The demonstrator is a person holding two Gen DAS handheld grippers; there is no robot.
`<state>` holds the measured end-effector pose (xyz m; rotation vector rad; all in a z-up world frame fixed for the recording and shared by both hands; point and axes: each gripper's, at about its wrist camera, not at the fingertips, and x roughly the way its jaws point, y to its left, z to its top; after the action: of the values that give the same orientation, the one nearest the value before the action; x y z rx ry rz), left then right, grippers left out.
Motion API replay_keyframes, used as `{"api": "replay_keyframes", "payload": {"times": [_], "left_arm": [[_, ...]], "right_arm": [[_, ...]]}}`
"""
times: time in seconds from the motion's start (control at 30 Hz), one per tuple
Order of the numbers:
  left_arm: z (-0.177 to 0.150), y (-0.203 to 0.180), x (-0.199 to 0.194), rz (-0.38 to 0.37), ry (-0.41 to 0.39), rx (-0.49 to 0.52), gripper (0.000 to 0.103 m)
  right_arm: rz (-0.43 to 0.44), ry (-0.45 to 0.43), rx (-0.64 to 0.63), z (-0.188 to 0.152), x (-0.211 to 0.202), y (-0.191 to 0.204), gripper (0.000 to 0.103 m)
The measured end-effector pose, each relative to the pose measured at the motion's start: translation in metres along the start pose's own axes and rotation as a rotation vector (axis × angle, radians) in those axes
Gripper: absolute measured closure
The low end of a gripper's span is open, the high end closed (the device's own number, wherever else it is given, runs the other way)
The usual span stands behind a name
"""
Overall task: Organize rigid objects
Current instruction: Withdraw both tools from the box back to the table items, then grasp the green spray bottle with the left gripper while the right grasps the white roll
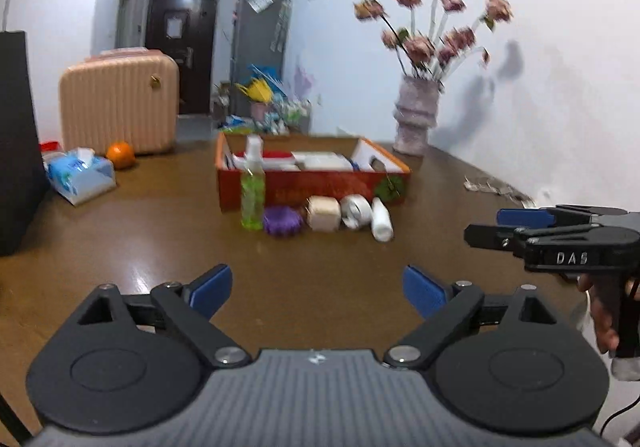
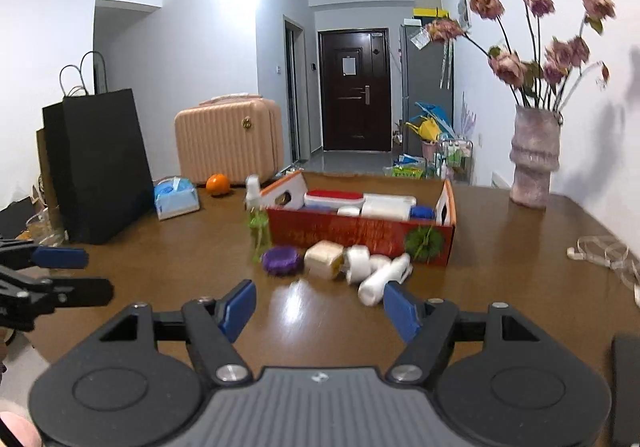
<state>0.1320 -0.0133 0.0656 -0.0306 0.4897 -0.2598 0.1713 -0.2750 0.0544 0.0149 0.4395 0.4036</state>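
Note:
An orange cardboard box (image 1: 312,185) (image 2: 360,235) with several items inside sits mid-table. In front of it lie a green spray bottle (image 1: 253,191) (image 2: 258,225), a purple round thing (image 1: 282,220) (image 2: 281,260), a beige block (image 1: 324,213) (image 2: 325,259), a white tape roll (image 1: 356,210) (image 2: 357,262) and a white bottle on its side (image 1: 381,219) (image 2: 382,279). My left gripper (image 1: 318,291) (image 2: 70,275) is open and empty, well short of these items. My right gripper (image 2: 320,309) (image 1: 492,227) is open and empty, its right finger near the white bottle.
A vase of dried flowers (image 1: 416,119) (image 2: 534,155) stands at the table's back right by the wall. A tissue pack (image 1: 80,175) (image 2: 176,197), an orange (image 1: 121,155) (image 2: 218,183), a pink suitcase (image 2: 228,139) and a black paper bag (image 2: 100,167) are on the left. A white cable (image 2: 604,251) lies at right.

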Motion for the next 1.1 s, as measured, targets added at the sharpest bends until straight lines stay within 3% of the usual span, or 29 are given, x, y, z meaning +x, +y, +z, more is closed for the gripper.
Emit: {"api": "replay_keyframes", "payload": {"times": [0.2, 0.53, 0.73, 0.8, 0.9, 1.1], "left_arm": [[-0.001, 0.005, 0.029, -0.002, 0.054, -0.033, 0.008], [0.013, 0.030, 0.092, 0.052, 0.108, -0.059, 0.010], [0.041, 0.049, 0.131, 0.105, 0.073, -0.050, 0.016], [0.053, 0.053, 0.147, 0.123, 0.073, -0.046, 0.025], [0.066, 0.060, 0.170, 0.127, 0.041, -0.038, 0.026], [0.081, 0.070, 0.213, 0.126, 0.031, -0.020, 0.030]], "right_arm": [[0.006, 0.068, 0.000, -0.024, 0.009, 0.006, 0.033], [-0.014, 0.111, 0.056, -0.015, 0.061, -0.016, 0.035], [-0.022, 0.115, 0.082, 0.000, 0.097, -0.026, 0.045], [-0.021, 0.118, 0.076, 0.005, 0.111, -0.028, 0.050], [-0.025, 0.123, 0.077, 0.012, 0.132, -0.032, 0.056], [-0.039, 0.126, 0.068, 0.025, 0.178, -0.040, 0.057]]}}
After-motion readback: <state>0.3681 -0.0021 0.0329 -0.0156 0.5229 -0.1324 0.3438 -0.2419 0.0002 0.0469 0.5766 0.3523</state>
